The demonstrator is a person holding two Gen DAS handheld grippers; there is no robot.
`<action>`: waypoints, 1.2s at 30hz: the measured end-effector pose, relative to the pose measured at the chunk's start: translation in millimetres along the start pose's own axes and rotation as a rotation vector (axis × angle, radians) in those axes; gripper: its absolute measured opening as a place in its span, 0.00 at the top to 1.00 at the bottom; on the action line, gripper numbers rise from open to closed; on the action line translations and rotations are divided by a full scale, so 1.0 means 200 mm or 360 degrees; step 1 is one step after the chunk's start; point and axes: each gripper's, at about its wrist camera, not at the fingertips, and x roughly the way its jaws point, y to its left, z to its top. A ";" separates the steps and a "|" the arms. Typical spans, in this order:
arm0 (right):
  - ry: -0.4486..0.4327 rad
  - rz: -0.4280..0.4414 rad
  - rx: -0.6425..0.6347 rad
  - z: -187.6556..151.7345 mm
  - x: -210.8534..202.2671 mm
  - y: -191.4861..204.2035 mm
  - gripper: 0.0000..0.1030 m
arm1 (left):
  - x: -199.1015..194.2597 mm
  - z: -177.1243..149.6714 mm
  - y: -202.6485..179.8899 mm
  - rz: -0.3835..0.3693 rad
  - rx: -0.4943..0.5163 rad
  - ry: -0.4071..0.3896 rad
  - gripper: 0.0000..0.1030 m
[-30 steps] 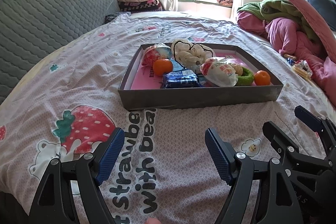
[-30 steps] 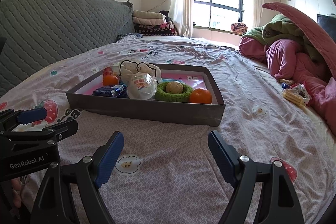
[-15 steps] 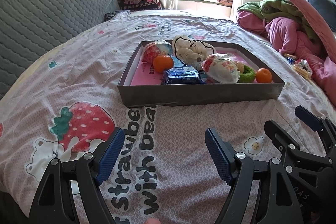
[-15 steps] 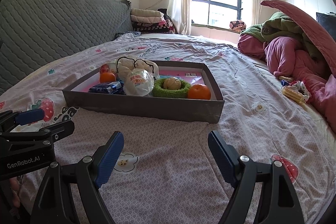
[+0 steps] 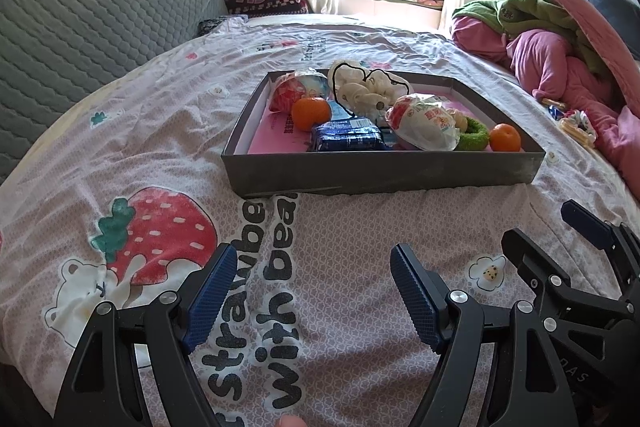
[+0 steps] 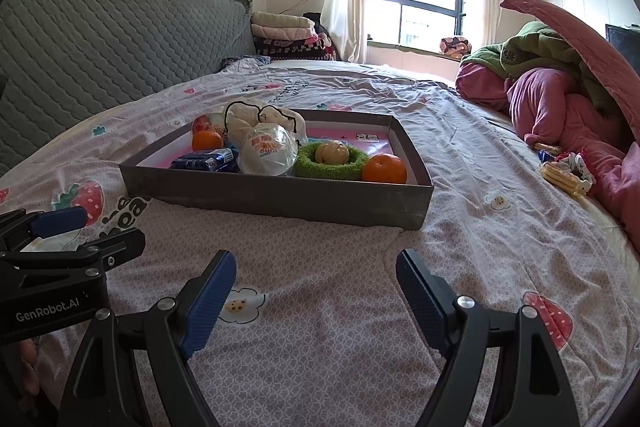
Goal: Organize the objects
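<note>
A shallow grey box lies on the bed. It holds two oranges, a blue packet, two wrapped buns, a white plush item and a green ring around a peeled fruit. My left gripper hovers open and empty over the bedspread, short of the box. To its right, my right gripper is open and empty too.
A grey quilted headboard runs along the left. Heaped pink and green bedding fills the right side, with small snack packs beside it. Folded blankets sit near the window. The strawberry-print bedspread surrounds the box.
Both grippers have drawn back slightly and tilted, so the box sits a little lower and farther in view. Both stay open and nothing in the box has moved.
</note>
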 end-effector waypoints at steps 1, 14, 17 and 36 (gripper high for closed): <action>0.0000 -0.0002 0.0000 0.00 0.00 0.00 0.21 | 0.00 0.00 0.00 0.0002 0.0002 -0.0001 0.22; -0.0003 0.0016 -0.0019 0.00 0.00 0.01 0.21 | 0.00 0.00 0.00 -0.0006 0.0000 0.0000 0.22; -0.0006 0.0016 -0.0016 0.00 0.00 0.01 0.21 | 0.00 0.00 0.00 -0.0011 -0.0005 0.0002 0.22; -0.0002 0.0005 -0.0006 0.00 0.01 0.00 0.21 | 0.01 0.00 0.01 -0.0003 -0.0009 0.0006 0.22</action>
